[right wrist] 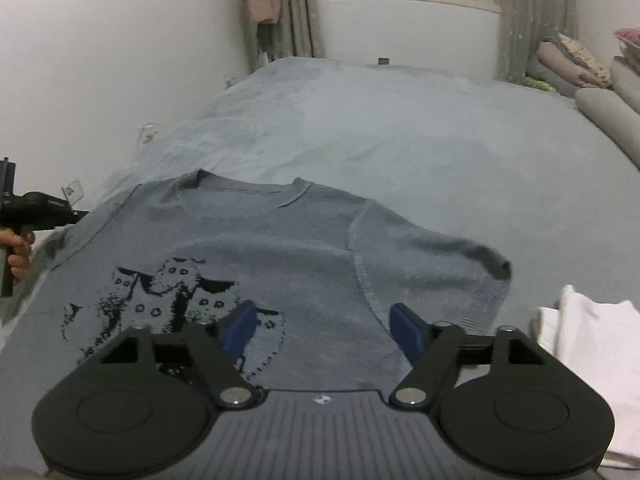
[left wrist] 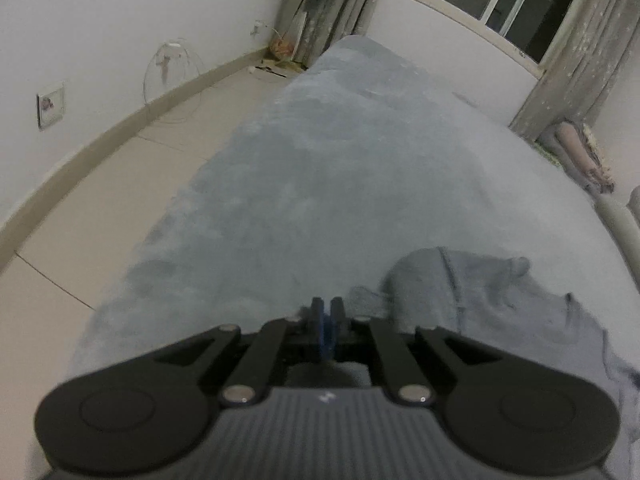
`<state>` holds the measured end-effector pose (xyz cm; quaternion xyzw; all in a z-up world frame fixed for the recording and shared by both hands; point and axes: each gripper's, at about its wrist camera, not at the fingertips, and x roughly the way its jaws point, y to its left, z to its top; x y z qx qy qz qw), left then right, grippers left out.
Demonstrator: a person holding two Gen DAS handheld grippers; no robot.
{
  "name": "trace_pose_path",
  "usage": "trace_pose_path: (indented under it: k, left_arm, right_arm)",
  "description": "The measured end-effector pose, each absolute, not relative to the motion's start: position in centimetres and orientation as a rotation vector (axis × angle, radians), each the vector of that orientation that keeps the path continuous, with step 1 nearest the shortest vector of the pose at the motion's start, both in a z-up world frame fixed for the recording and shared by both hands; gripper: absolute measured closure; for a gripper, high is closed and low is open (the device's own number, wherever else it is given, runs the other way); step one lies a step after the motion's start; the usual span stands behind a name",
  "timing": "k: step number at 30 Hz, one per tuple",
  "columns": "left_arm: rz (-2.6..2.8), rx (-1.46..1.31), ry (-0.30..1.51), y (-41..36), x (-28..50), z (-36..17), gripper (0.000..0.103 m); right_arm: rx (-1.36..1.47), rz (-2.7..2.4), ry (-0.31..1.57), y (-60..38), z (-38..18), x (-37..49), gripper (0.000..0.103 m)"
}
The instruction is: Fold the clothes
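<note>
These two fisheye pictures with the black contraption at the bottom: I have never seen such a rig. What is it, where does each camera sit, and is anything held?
There is no robot. A person carries a hand-held two-finger gripper in each hand, and each has a camera looking forward along its fingers.

The left wrist view shows the left gripper with its blue-padded fingers shut together; whether cloth is pinched between them is unclear. Beside it lies a bunched sleeve of the grey sweater.

The right wrist view shows the right gripper open and holding nothing, above the same grey sweater, spread flat with a dark print on the bed. White folded cloth lies at the right. The person's hand appears at the left edge.
</note>
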<state>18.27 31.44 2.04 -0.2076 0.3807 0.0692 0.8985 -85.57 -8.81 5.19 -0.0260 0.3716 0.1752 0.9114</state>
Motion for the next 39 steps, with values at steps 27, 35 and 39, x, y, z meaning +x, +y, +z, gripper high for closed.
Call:
trace_pose_path:
  k: [27,35,39]
  left_arm:
    - [0.331,-0.335,0.595,28.8,16.3,4.2,0.102]
    - [0.395,-0.445,0.532,31.3,12.8,6.0,0.102]
    - [0.383,-0.400,0.527,31.1,12.7,6.8,0.100]
  right_arm:
    - [-0.016,0.286,0.685,-10.8,0.3,-84.3,0.028]
    - [-0.052,0.286,0.678,-9.9,-0.1,-84.5,0.028]
    - [-0.038,0.281,0.670,-10.2,-0.1,-84.5,0.028]
